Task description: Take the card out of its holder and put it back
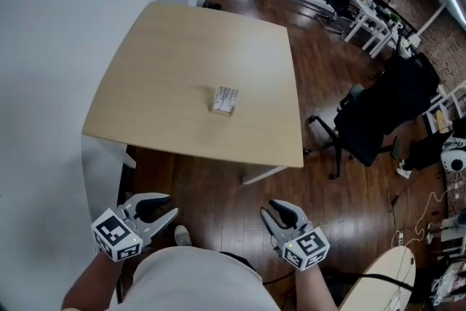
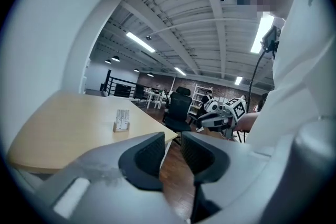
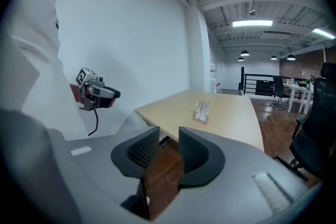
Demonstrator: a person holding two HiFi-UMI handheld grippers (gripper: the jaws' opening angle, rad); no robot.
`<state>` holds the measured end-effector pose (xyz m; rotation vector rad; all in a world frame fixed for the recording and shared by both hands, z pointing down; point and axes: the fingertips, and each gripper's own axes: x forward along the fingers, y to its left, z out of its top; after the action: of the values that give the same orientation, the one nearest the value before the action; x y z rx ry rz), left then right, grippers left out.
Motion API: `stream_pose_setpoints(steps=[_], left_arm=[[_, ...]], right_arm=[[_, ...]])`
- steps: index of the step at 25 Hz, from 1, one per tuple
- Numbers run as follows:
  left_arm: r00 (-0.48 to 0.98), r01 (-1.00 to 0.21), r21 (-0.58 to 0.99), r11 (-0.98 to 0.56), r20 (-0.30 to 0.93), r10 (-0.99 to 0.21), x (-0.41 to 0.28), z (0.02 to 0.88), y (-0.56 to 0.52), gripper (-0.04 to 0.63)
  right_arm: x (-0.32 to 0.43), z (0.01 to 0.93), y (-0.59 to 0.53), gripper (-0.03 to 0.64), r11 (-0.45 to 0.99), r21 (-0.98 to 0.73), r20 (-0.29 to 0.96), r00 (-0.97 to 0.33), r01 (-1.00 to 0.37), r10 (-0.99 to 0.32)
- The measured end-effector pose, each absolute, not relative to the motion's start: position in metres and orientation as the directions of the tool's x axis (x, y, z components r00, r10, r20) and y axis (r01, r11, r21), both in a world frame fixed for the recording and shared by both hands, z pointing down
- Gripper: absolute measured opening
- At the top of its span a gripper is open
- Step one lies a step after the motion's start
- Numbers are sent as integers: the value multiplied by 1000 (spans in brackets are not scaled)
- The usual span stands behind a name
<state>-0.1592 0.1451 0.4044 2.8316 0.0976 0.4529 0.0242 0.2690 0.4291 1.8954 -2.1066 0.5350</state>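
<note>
Head view: left hand-held gripper [image 1: 167, 205] and right hand-held gripper [image 1: 271, 209] gape empty; chair [image 1: 373, 120] flanks table [image 1: 182, 47] bearing holder [image 1: 225, 100].

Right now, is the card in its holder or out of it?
In: the card stands upright, its lower edge seated in the holder on the table.

The card holder [image 1: 222, 108] stands near the middle of the bench [image 1: 145, 98], with the card [image 1: 226, 95] in it. An office chair [image 1: 368, 120] stands on the floor [image 1: 218, 178] right of the bench. Before the bench's near edge, well apart from the holder, are the left gripper [image 1: 172, 205] and, to its right, the right gripper [image 1: 268, 209].
</note>
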Motion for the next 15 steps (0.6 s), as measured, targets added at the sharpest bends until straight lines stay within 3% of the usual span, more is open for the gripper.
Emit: stream_pose_setpoints(steps=[15], left_arm=[[910,172,281,-944,321,262,-127,411,365,103]], right_arm=[[-12,420,475,127,68,-91,384,-99,-993,-918]])
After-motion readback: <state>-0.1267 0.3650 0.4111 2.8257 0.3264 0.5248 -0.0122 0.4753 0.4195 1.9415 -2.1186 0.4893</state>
